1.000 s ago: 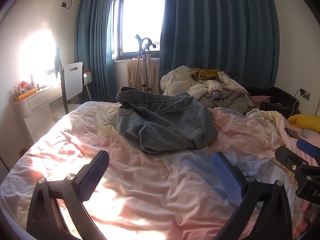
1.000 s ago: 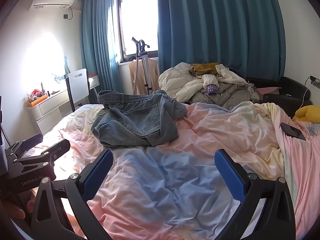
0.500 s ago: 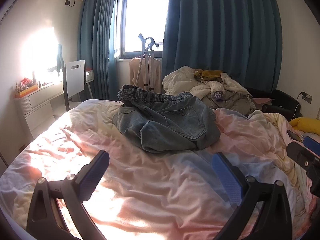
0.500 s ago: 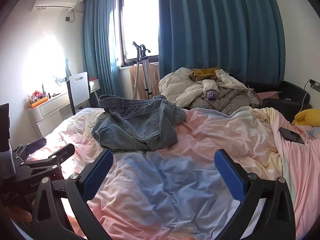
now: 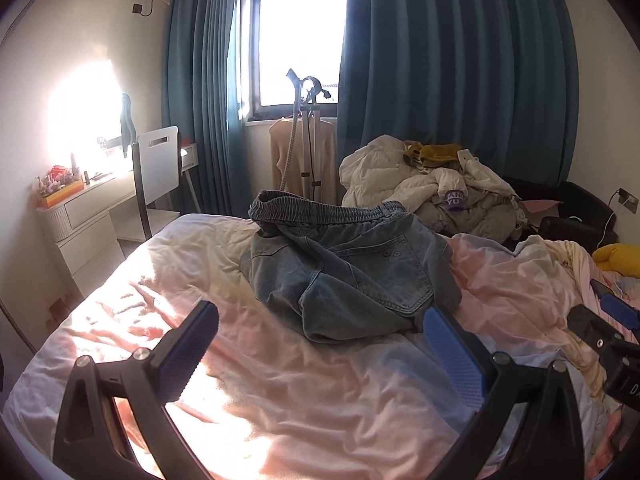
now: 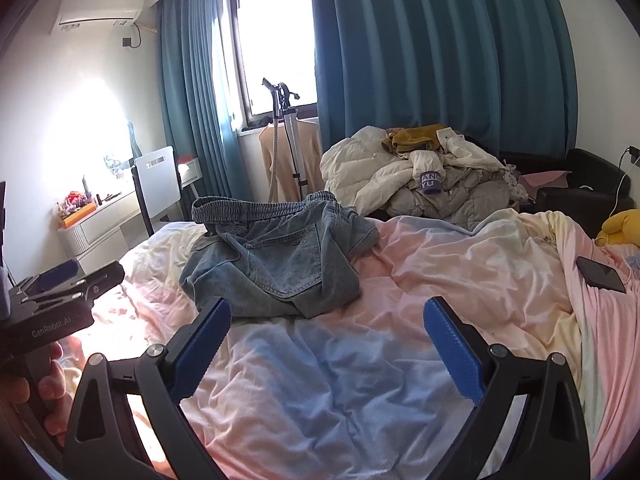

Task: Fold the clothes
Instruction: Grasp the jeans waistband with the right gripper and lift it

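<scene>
While both grippers hover over the near part of the bed [image 5: 280, 400], nothing is in hand: the left gripper [image 5: 320, 344] has its blue pads spread wide with only bedsheet between them, and the right gripper [image 6: 326, 338] is released in the same way, apart from any cloth. The jeans [image 5: 344, 272] lie in a crumpled heap on the far middle of the bed, elastic waistband [image 5: 320, 210] standing up at the far edge, a back pocket facing up, and the legs tucked under or bunched so that their ends cannot be made out. In the right wrist view the jeans [image 6: 276, 264] sit ahead and somewhat left, with the left gripper [image 6: 60, 284] low at the left edge, held by a hand [image 6: 48, 396]. A phone [image 6: 600, 276] rests on the sheet well off to the right, and a pile of bedding and clothes [image 6: 420, 176] lies beyond the bed. This looks like the approach before any folding: the garment has not been spread out. The next move probably calls for both grippers to reach forward to the heap, pinch the waistband or a near hem at two separated points, then lift and pull it flat. Denim this bunched may drag extra layers along, so a thin single-layer pinch would serve best.
</scene>
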Tool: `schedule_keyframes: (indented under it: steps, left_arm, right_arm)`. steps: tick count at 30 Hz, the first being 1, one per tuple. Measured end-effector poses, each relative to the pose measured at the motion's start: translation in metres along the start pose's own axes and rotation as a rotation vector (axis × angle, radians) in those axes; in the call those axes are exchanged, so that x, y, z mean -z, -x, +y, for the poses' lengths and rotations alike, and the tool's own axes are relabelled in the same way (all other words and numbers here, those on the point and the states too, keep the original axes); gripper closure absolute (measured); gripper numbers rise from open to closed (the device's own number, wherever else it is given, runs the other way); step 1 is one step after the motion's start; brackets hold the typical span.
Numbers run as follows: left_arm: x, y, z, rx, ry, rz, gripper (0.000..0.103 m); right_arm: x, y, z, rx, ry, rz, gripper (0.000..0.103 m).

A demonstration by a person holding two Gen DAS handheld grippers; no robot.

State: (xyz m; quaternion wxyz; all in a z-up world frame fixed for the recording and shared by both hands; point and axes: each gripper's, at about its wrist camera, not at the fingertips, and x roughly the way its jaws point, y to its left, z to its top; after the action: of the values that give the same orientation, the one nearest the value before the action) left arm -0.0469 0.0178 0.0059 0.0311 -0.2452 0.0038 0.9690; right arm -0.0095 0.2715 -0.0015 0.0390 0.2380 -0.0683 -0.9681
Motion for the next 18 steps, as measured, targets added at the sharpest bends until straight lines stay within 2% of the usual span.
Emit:
schedule_keyframes:
  steps: [5, 12, 15, 18]
  left_arm:
    - [0.006, -0.026, 0.015, -0.028, 0.015, 0.032, 0.000]
    - [0.017, -0.062, 0.038, -0.061, 0.029, 0.046, 0.000]
    - [0.023, -0.081, 0.048, -0.063, 0.040, 0.059, 0.000]
    - [0.032, -0.104, 0.053, -0.050, 0.047, 0.083, 0.000]
  right_arm:
    - [-0.022, -0.053, 0.007, -0.060, 0.007, 0.004, 0.005]
    - [-0.052, -0.174, 0.038, -0.170, 0.008, 0.063, 0.008]
    - [-0.070, -0.233, 0.051, -0.145, 0.041, 0.086, 0.008]
    - [-0.088, -0.295, 0.041, -0.093, 0.023, 0.113, 0.008]
